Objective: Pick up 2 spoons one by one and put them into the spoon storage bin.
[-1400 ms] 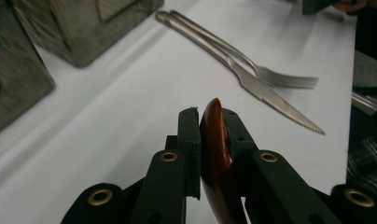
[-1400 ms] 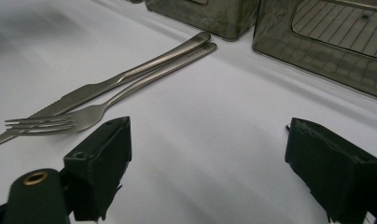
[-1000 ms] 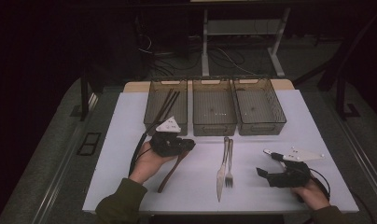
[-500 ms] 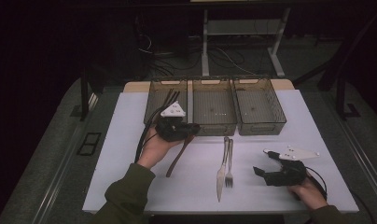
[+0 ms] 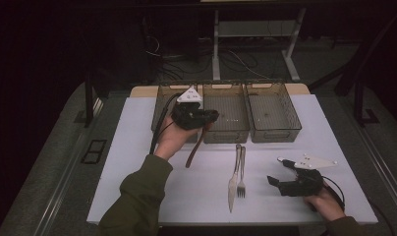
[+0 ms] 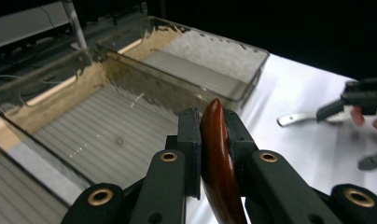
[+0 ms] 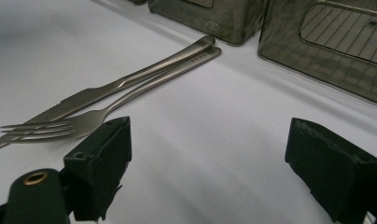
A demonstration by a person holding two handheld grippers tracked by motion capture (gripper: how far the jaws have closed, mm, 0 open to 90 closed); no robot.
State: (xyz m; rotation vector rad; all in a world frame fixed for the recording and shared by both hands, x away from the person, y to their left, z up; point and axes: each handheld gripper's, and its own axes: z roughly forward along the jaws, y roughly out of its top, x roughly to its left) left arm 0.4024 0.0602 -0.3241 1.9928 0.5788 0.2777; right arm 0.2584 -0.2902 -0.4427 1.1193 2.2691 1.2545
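Two hand-held grippers in play. Right hand-held gripper [image 5: 281, 173] sits low at the near right of the worktop [image 5: 137, 162], jaws apart, nothing between them; same spot as in the earlier frames. Its own view has the fork [image 7: 84, 122] and the knife [image 7: 107, 91] just ahead, off to its left.

Mid-worktop: knife [image 5: 233, 182] and fork [image 5: 241, 173] lie side by side, touching along the handles, handles pointing far. Unmoved since the earlier frames.

Left hand-held gripper [image 5: 210, 116] is clamped on the dark red-brown wooden utensil [image 5: 196, 147]. Left gripper view shows both pads pressed on the wooden utensil [image 6: 218, 158], its rounded tip poking up past the pads. In the high view the rest of it hangs from the gripper, slanting down toward the near left, clear of the worktop.

Change from a second ago: the left hand has carried the utensil away from the near-left worktop, farther and higher. It now sits at the near rim of the trays, around the boundary between the left tray [image 5: 162, 105] and the middle tray [image 5: 226, 115]. Grip looks the same throughout.

Far: three clear ribbed trays in a row, touching; right tray [image 5: 275, 110] last. Left gripper view looks into a tray [image 6: 98, 135] directly beyond the pads.
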